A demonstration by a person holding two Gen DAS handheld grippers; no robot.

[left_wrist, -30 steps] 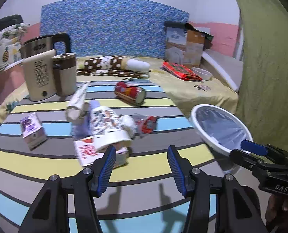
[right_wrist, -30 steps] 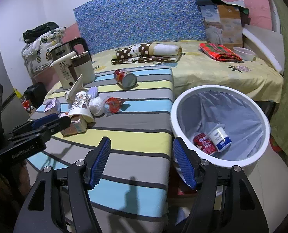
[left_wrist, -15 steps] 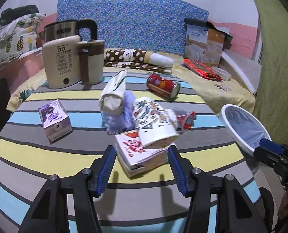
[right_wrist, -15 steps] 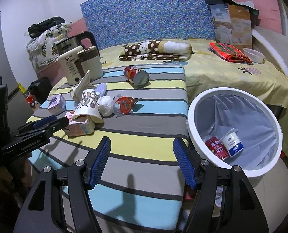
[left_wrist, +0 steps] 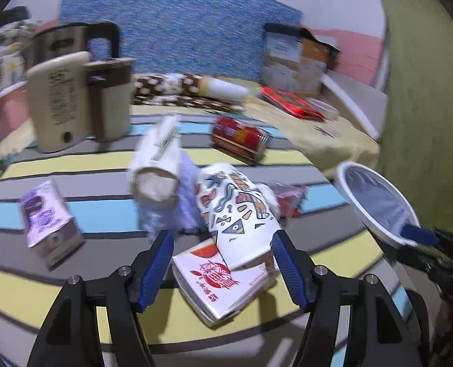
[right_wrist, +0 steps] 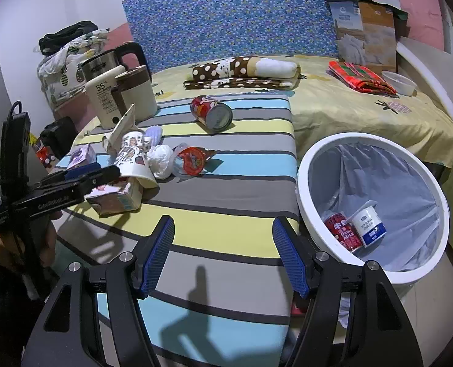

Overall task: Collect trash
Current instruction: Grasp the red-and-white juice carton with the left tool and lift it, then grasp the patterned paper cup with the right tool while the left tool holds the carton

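Left gripper (left_wrist: 221, 263) closes in on the trash pile

Its jaws are opening, now bracketing the patterned paper cup (left_wrist: 238, 217) atop the red-print carton (left_wrist: 223, 284), nothing pinched yet; right gripper (right_wrist: 223, 253) waits released, empty, bin (right_wrist: 306, 165) just right of it.

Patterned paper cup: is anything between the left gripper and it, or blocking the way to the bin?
Nothing visible blocks the left gripper; its jaws are opening around the patterned paper cup, which lies on a red-and-white carton. Toward the white bin, only bare striped tabletop.
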